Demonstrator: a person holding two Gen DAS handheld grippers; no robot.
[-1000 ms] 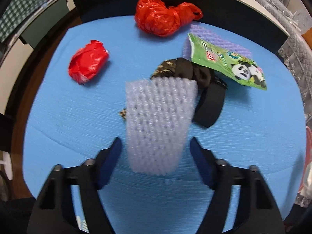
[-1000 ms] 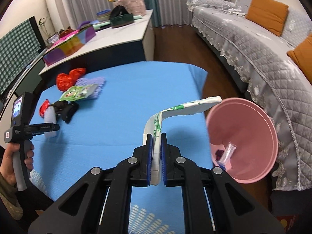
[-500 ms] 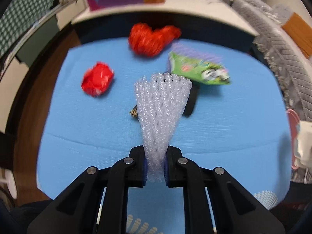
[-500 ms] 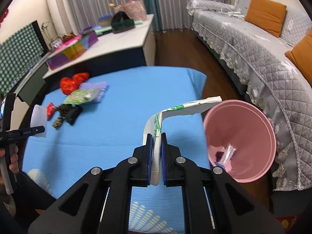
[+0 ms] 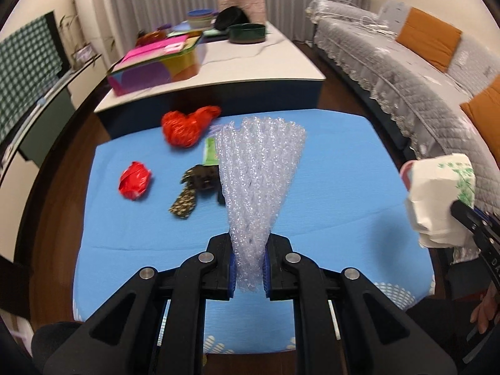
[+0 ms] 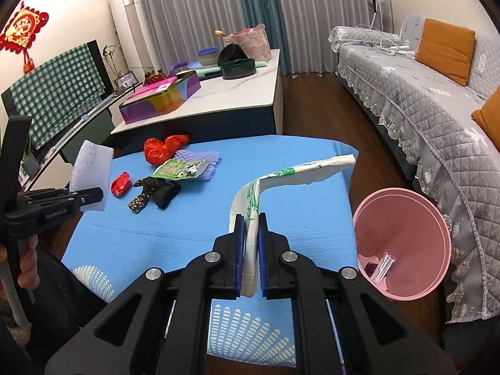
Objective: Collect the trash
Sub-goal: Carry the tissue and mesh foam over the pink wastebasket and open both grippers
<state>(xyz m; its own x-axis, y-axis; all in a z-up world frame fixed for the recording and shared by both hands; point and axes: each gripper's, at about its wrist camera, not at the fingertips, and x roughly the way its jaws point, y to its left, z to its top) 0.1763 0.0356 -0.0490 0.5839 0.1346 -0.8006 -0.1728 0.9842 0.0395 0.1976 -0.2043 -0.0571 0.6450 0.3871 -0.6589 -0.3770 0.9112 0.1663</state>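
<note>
Your left gripper (image 5: 248, 268) pinched the white foam net (image 5: 259, 181). Your right gripper (image 6: 250, 250) clamped a paper wrapper (image 6: 293, 172), pink bin (image 6: 406, 218) at three o'clock.

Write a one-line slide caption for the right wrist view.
Right gripper holds a wrapper beside the pink bin.

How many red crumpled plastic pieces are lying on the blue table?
2. The larger red plastic bag lies at the table's far edge beside the purple foam net; the smaller red wad lies nearer, left of the dark fabric pile.
</note>
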